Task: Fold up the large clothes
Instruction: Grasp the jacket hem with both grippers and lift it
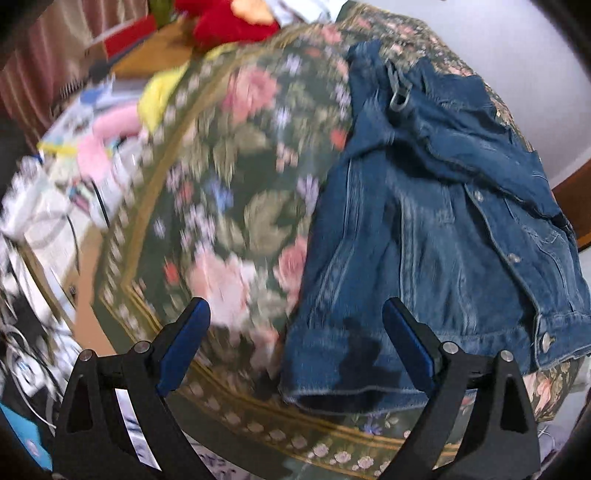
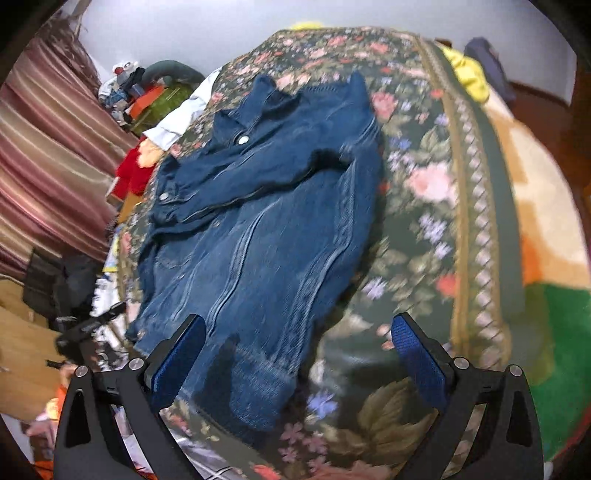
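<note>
A blue denim jacket lies spread on a dark green floral blanket. In the left wrist view it fills the right half, one sleeve folded across its body. My left gripper is open and empty, held above the jacket's near hem and the blanket. In the right wrist view the jacket lies at centre left on the blanket, collar far, a sleeve across its chest. My right gripper is open and empty above the jacket's near hem.
Clutter lies beyond the blanket's left edge: pink and yellow cloths, cables and white items, red fabric. In the right wrist view striped curtains hang left, a yellow cloth lies far right, an orange-green blanket lies right.
</note>
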### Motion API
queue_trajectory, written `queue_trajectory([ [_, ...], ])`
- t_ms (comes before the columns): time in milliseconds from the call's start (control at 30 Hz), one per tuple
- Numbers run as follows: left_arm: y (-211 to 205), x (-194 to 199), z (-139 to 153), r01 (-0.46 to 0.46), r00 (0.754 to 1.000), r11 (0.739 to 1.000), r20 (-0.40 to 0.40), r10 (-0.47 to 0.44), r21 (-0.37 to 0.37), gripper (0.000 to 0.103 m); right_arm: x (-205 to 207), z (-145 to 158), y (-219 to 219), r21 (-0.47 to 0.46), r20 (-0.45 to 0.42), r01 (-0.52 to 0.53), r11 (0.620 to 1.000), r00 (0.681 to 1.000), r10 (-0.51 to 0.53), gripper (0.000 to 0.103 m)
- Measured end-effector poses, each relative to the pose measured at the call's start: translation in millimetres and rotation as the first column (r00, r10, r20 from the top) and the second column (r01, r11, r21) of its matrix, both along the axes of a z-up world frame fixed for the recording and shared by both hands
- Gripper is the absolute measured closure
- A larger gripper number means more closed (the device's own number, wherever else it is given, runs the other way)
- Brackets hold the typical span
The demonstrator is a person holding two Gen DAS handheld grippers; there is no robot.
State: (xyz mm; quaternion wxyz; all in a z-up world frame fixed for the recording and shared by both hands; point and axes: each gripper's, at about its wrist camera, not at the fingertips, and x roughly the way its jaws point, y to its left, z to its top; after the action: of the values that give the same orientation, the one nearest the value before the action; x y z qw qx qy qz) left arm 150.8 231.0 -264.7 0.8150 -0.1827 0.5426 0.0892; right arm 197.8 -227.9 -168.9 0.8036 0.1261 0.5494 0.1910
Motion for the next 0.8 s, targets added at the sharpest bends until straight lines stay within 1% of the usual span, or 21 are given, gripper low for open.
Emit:
queue_trajectory([
  [33, -1, -2, -5, -0.003, 1.000, 1.000, -0.008, 0.003, -0.023, 0.008, -1, -1, 1, 0.006, 0.003, 0.002, 1.000, 1.000, -0.002, 0.004],
  [100, -4, -4, -16, -0.001, 1.000, 0.997, -0.024, -0.001, -0.073, 0.008, -2, -1, 3, 0.011, 0.015, 0.010, 1.000, 1.000, -0.010, 0.012],
  [167, -8, -4, -29, 0.005, 0.999, 0.992, -0.041, -0.010, -0.126, 0.008, -1, -1, 5, 0.046, 0.009, 0.005, 0.999, 1.000, -0.006, 0.015],
  [200, -9, -4, -33, 0.000, 0.999, 0.991, -0.047, -0.006, -0.131, 0.009, -1, -2, 6, 0.059, 0.008, 0.002, 0.998, 1.000, -0.003, 0.019],
  [267, -15, -4, -39, -0.012, 0.999, 0.993, -0.047, 0.007, -0.114, 0.010, 0, -2, 12, 0.046, 0.014, -0.018, 0.999, 1.000, 0.018, 0.022],
  [300, -19, -4, -40, -0.011, 0.999, 0.995, -0.046, 0.007, -0.099, 0.013, -1, -2, 16, 0.031, 0.022, -0.034, 0.999, 0.999, 0.033, 0.025],
  [333, -24, -3, -38, -0.001, 0.999, 0.996, -0.037, -0.003, -0.089, 0.023, -2, -2, 22, 0.013, 0.034, -0.051, 0.999, 0.998, 0.050, 0.027],
  [367, -28, -3, -36, 0.012, 0.999, 0.996, -0.031, -0.015, -0.094, 0.030, -3, -2, 24, 0.003, 0.039, -0.057, 0.998, 0.998, 0.057, 0.032],
  [400, -31, -2, -35, 0.026, 0.999, 0.994, -0.024, -0.028, -0.107, 0.043, -5, -2, 29, -0.014, 0.047, -0.068, 0.998, 0.997, 0.068, 0.037],
  [433, -35, -1, -33, 0.032, 0.999, 0.994, -0.025, -0.034, -0.102, 0.045, -7, -2, 34, -0.033, 0.059, -0.083, 0.996, 0.995, 0.085, 0.041],
  [467, -39, 1, -30, 0.038, 0.999, 0.996, -0.025, -0.040, -0.080, 0.049, -7, -1, 36, -0.041, 0.065, -0.091, 0.995, 0.993, 0.094, 0.046],
  [500, -42, 2, -28, 0.048, 0.998, 0.997, -0.025, -0.050, -0.065, 0.058, -8, 0, 40, -0.055, 0.075, -0.099, 0.994, 0.992, 0.103, 0.052],
  [533, -48, 4, -25, 0.059, 0.998, 0.997, -0.026, -0.060, -0.043, 0.071, -8, 1, 42, -0.062, 0.085, -0.103, 0.993, 0.990, 0.108, 0.055],
  [567, -50, 5, -21, 0.065, 0.998, 0.998, -0.024, -0.065, -0.019, 0.080, -9, 1, 42, -0.064, 0.092, -0.104, 0.993, 0.990, 0.109, 0.064],
  [600, -53, 7, -15, 0.081, 0.997, 0.997, -0.013, -0.081, 0.000, 0.082, -8, 1, 43, -0.060, 0.099, -0.107, 0.992, 0.989, 0.113, 0.069],
  [667, -60, 6, 4, 0.118, 0.992, 0.993, 0.042, -0.119, 0.024, 0.084, -6, 3, 43, -0.053, 0.107, -0.120, 0.991, 0.986, 0.125, 0.074],
  [800, -67, 9, 41, 0.146, 0.981, 0.989, 0.125, -0.149, 0.036, 0.085, -2, 14, 45, -0.036, 0.138, -0.141, 0.989, 0.980, 0.145, 0.078],
])
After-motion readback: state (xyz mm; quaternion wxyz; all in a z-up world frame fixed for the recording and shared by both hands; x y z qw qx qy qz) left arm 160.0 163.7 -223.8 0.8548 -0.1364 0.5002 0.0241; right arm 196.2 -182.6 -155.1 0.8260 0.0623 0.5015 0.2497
